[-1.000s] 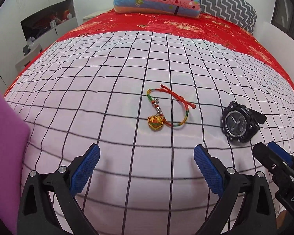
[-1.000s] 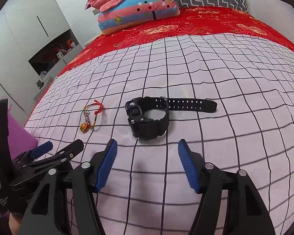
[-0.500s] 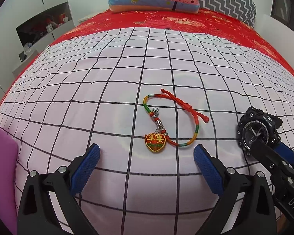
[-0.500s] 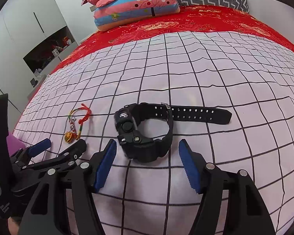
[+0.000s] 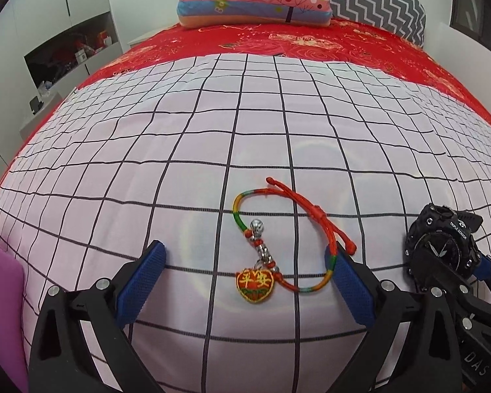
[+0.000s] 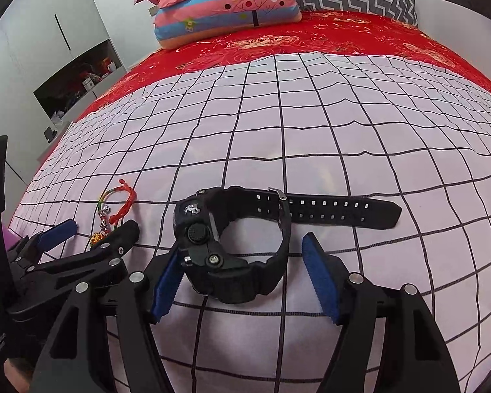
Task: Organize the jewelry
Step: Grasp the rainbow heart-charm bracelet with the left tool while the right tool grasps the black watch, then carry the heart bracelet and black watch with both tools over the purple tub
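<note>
**A:** Black rubber, that watch [image 6: 232,245]: it lies on the checked sheet [image 6: 311,131] of the bed, toward the near edge, case on its side, the loop of the strap between the two blue pads of the right hand-held gripper [image 6: 244,276]. The free end of the strap runs off to the right, roughly crosswise to the line the fingers point along.

**B:** Is it gripped?

**A:** No. The jaws are opening, the watch sits between them, and the right pad stands clear of the strap. The left pad is just beside the case; I cannot tell whether it touches.

**B:** And the cord bracelet [image 5: 278,242]?

**A:** Red and multicoloured cord with a small bell and a heart charm, also near that edge, left of the watch and well apart from it. It lies just ahead of the left hand-held gripper [image 5: 244,280], whose jaws are spread wide with nothing held. The charm end already falls between the pads; the right pad is at the cord's near curve.

**B:** So each hand has its own piece.

**A:** That is my reading: the left is nearer the bracelet, the right nearer the watch. Both tools slope down toward the sheet, side by side, close enough for each to show in the other's view.

**B:** Next move?

**A:** Probably closing across the watch's loop, and across the bracelet's narrow width near the charm.
</note>
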{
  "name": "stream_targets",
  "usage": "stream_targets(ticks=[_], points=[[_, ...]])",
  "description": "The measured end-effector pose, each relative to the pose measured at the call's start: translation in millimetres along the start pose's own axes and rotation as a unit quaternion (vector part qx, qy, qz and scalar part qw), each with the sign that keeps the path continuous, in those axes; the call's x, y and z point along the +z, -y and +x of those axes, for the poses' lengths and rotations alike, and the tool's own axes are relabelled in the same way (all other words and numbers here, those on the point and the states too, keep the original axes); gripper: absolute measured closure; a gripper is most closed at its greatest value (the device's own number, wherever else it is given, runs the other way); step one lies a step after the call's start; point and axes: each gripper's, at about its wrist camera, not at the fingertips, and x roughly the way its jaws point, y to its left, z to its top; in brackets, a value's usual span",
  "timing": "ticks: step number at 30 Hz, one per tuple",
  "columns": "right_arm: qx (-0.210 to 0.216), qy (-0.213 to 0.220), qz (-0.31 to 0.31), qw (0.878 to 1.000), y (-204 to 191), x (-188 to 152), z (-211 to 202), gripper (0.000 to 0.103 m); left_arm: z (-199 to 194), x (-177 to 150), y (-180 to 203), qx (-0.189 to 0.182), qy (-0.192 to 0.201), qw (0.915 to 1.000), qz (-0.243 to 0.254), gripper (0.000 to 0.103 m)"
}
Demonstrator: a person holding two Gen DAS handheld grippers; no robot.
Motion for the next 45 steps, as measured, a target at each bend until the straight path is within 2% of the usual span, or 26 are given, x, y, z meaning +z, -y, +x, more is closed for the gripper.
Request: stream_targets(ticks=[4,6,9,11,16,24,28,38,42,45], points=[[-0.004,0.001,-0.012,1.0,-3,2,4,0.036,5,3,-1,-0.005,0.003,1.0,-0.003,0.007],[0.0,0.001,-0.02,1.0,-5,2,3,0.044,5,3,0,-0.011,0.005,0.9999,0.003,0.009],[0.003,0.003,-0.021,1.0,-6,2,2,0.047,1,3,6,-0.025,0.011,0.9994,0.02,0.029],[0.008,0.003,-0.017,1.0,-6,1,1,0.049,-3,1,11,-0.037,0.011,0.9986,0.035,0.053],[0.01,0.006,-0.012,1.0,-4,-6,-7,0.05,-16,-10,14,-0.061,-0.005,0.9971,0.045,0.092],[0.024,0.012,-0.004,1.0,-1,-30,-34,0.05,-53,-41,9,-0.078,-0.015,0.9963,0.034,0.094],[0.031,0.011,-0.002,0.999,-1,-47,-55,0.05,-80,-57,3,-0.071,-0.004,0.9971,0.027,0.096],[0.041,0.014,-0.003,0.999,-24,-93,-121,0.05,-158,-89,-32,-0.079,0.012,0.9967,-0.007,0.096],[0.052,0.02,-0.013,0.998,-40,-105,-150,0.05,-190,-99,-47,-0.077,0.026,0.9964,-0.022,0.096],[0.065,0.027,-0.021,0.997,-56,-110,-173,0.05,-219,-107,-61,-0.052,0.041,0.9972,-0.035,0.096]])
